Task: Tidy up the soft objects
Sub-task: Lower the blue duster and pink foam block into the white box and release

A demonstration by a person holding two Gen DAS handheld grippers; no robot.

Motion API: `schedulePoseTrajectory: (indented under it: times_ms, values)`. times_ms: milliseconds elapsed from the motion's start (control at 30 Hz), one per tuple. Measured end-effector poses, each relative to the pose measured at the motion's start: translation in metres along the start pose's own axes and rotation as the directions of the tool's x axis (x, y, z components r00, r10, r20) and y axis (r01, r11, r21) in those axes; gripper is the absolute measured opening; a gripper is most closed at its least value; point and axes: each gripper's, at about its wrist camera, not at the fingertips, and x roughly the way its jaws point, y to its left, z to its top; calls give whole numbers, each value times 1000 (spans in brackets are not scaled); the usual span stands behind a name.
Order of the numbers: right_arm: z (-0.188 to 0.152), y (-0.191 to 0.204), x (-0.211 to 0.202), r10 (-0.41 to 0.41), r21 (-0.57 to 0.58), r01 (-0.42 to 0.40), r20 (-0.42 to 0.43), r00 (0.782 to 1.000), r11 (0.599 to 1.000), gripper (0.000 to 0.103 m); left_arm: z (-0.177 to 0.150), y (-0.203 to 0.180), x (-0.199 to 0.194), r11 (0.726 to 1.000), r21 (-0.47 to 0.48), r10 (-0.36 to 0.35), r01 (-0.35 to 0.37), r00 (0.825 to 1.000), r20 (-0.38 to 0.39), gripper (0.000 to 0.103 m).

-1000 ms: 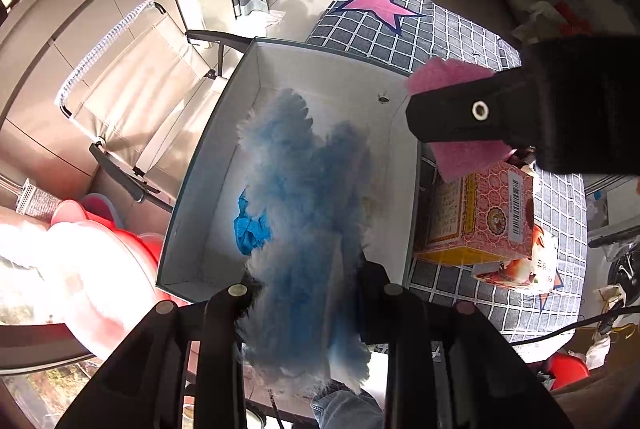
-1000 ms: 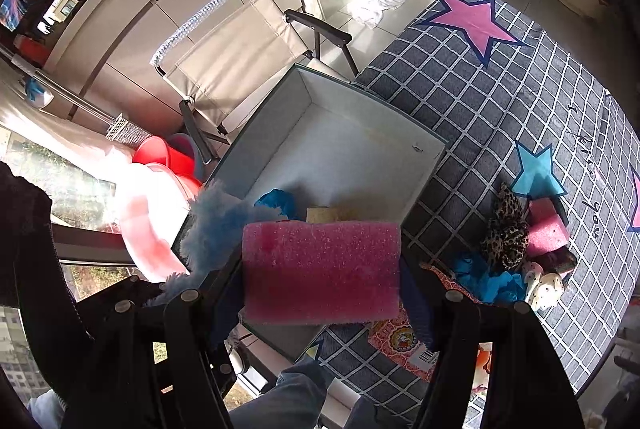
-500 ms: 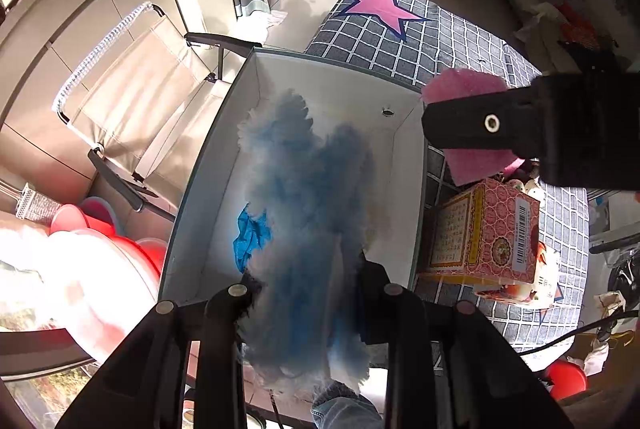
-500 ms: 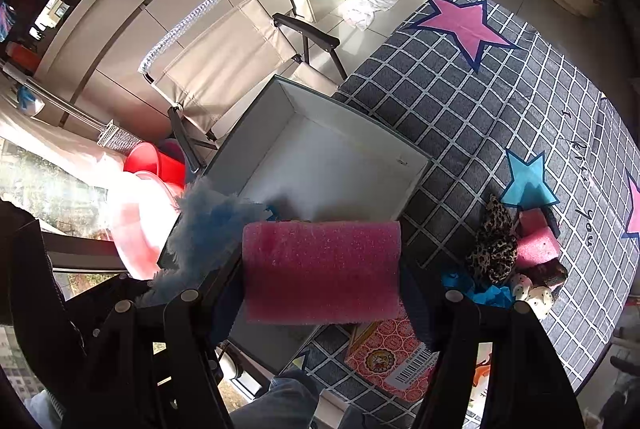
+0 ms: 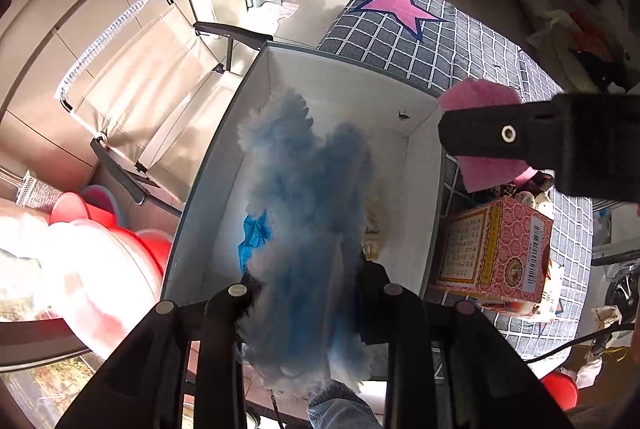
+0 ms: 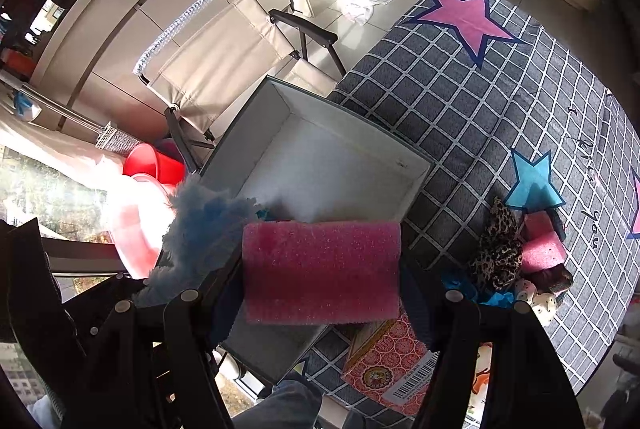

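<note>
My left gripper (image 5: 306, 293) is shut on a fluffy blue cloth (image 5: 308, 197) and holds it above the open white box (image 5: 424, 197). A small blue rag (image 5: 254, 235) lies in the box. My right gripper (image 6: 322, 271) is shut on a pink sponge block (image 6: 322, 271) above the box's near right corner (image 6: 416, 185); it also shows in the left wrist view (image 5: 480, 101). The fluffy cloth shows to its left (image 6: 196, 213). A pile of soft things, leopard fabric (image 6: 498, 249), another pink sponge (image 6: 542, 249) and a blue cloth (image 6: 464, 287), lies on the table at the right.
The box stands at the left edge of a grey checked tablecloth with stars (image 6: 500, 85). A pink patterned carton (image 5: 494, 249) stands right of the box. A folding chair (image 5: 156, 101) and red basins (image 5: 100, 217) are left of the table.
Both grippers have risen a little and drawn back from the box; the right gripper with the sponge has shifted right, away from above the box. Both grips are unchanged.
</note>
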Motion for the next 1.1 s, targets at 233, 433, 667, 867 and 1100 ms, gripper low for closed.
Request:
schedulePoseTrajectory:
  times_ms: [233,433,667,867,1100]
  values:
    - [5,-1,6,2,-1,-2,-8,1000,1000,70,5,3,3,1000,-23,10,-10,1000,0,32]
    - [7,-2,16,11,4,-11,-26,1000,1000,70,6,4,10,999,-28,33,-34,999,-19,32]
    - [7,-6,33,7,18,-6,-74,997,1000,70,2,5,18,998,-46,46,-48,998,-43,32]
    - [8,-5,42,2,17,0,-111,994,1000,70,-1,4,24,997,-51,48,-51,997,-58,32]
    - [11,-2,47,-5,8,7,-131,991,1000,70,0,5,24,997,-54,50,-54,997,-57,32]
